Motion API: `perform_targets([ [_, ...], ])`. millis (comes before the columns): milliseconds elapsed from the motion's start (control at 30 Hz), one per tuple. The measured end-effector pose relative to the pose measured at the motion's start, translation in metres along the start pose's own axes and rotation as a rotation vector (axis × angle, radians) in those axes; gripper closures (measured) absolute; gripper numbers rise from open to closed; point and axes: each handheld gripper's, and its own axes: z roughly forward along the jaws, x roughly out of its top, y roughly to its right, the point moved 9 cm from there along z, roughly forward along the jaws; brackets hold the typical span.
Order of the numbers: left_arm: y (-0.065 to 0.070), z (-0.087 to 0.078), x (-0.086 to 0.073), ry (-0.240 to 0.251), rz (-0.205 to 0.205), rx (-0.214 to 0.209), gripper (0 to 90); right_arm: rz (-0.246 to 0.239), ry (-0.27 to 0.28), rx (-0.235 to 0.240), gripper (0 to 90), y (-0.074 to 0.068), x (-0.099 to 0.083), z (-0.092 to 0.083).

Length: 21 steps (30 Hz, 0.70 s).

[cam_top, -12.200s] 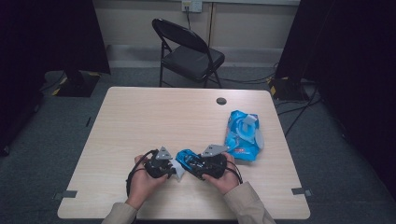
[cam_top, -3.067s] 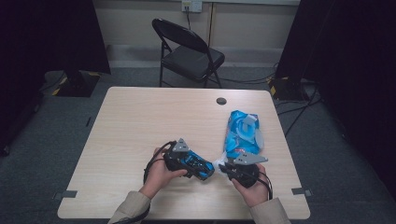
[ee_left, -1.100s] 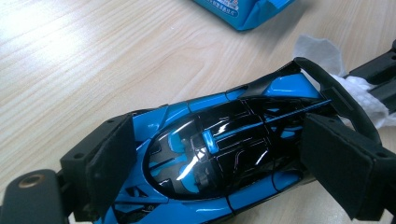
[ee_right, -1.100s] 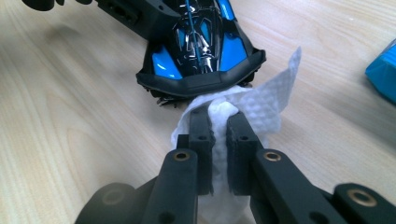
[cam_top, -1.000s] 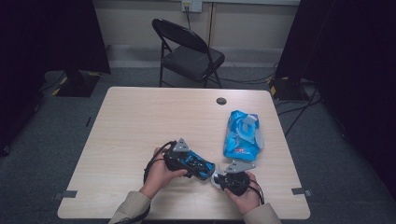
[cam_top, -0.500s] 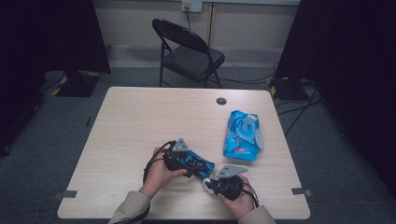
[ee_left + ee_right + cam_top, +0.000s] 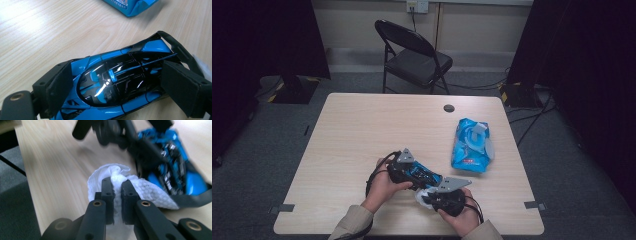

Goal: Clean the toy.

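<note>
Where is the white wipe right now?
The white wipe is pinched in the right tongs, near the table's front edge in the high view, right up against the blue toy car that the left tongs hold.

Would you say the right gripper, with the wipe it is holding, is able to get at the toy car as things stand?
Probably yes. The right gripper, shut on the white wipe, sits right beside the blue toy car, which the left gripper clamps by its sides, leaving the top and tail exposed.
</note>
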Motion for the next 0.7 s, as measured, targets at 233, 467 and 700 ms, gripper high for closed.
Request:
perform_targets([
  [233,0.0,0.0,0.0,-0.005,0.004,0.002,10.9,0.039,0.069,-0.076,83.5,0.028,0.01,-0.022],
  [467,0.0,0.0,0.0,-0.012,0.002,0.001,10.8,0.08,0.093,-0.179,83.4,0.069,0.005,-0.03],
  [700,0.0,0.0,0.0,-0.013,0.002,0.001,10.9,0.079,0.058,-0.226,83.2,0.086,-0.005,-0.023],
])
